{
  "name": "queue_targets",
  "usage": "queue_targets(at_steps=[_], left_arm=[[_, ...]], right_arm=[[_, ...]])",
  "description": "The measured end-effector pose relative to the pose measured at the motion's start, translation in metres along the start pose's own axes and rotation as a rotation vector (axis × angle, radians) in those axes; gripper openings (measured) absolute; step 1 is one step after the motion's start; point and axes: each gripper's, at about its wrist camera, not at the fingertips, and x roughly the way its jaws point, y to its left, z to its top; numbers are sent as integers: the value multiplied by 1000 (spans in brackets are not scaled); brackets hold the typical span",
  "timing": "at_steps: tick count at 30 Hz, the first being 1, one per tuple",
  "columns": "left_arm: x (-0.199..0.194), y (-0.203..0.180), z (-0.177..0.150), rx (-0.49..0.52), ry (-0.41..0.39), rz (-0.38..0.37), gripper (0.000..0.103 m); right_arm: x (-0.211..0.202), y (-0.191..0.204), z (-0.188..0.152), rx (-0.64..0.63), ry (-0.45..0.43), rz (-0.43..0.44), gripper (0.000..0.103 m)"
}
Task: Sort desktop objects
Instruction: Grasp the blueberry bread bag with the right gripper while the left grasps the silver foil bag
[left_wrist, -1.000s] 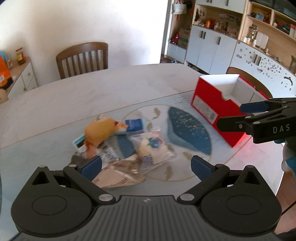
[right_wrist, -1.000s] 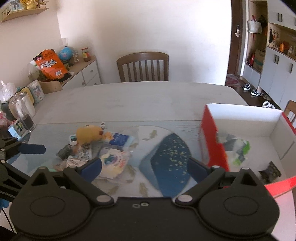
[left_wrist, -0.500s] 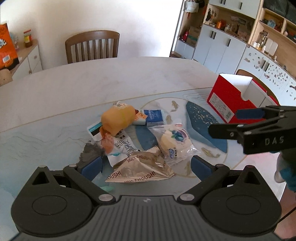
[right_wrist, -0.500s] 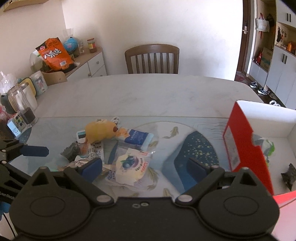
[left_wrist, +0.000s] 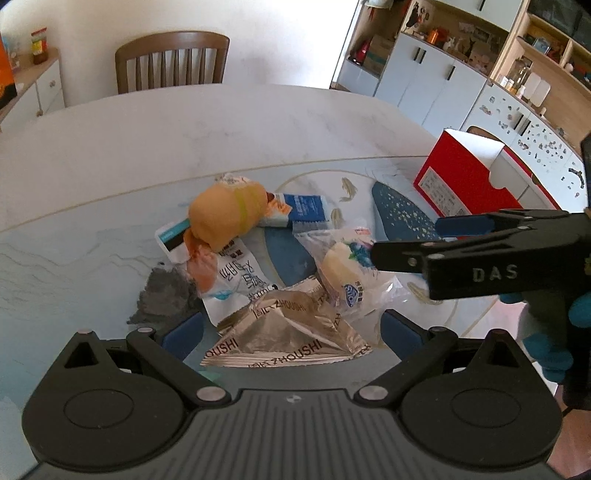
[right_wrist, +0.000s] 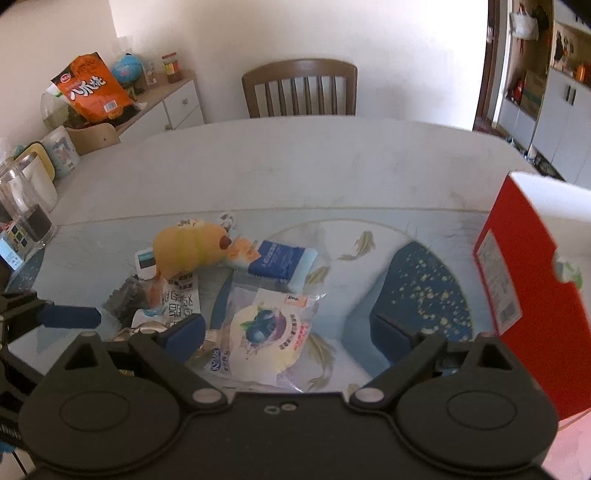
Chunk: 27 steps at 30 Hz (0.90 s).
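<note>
Marble table's heap of snack packets (left_wrist: 280, 284) is sitting between both my wide-open grippers, left (left_wrist: 291, 328) and right (right_wrist: 288, 332), since I'm lining up grabs for the red box (right_wrist: 517, 280).

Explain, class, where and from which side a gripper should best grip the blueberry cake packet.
Probably best by the clear flat wrapper edge of the blueberry cake packet, coming from above on the side facing the red box. That side is bare table; the other side abuts the silver packet, and the round cake middle looks soft.
</note>
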Motion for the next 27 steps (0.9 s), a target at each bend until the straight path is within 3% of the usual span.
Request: queue_targets(at_steps=[12, 20, 22, 27], left_arm=[[15, 1, -3, -11, 17, -29, 102], [19, 2, -4, -13, 20, -25, 94], [20, 3, -4, -11, 19, -22, 94], [20, 3, -4, -12, 14, -26, 93]], right_arm=[[29, 8, -4, 16, 79, 25, 93], [39, 8, -5, 15, 103, 16, 91], [41, 8, -6, 14, 111, 17, 83], [44, 9, -7, 11, 117, 17, 81]])
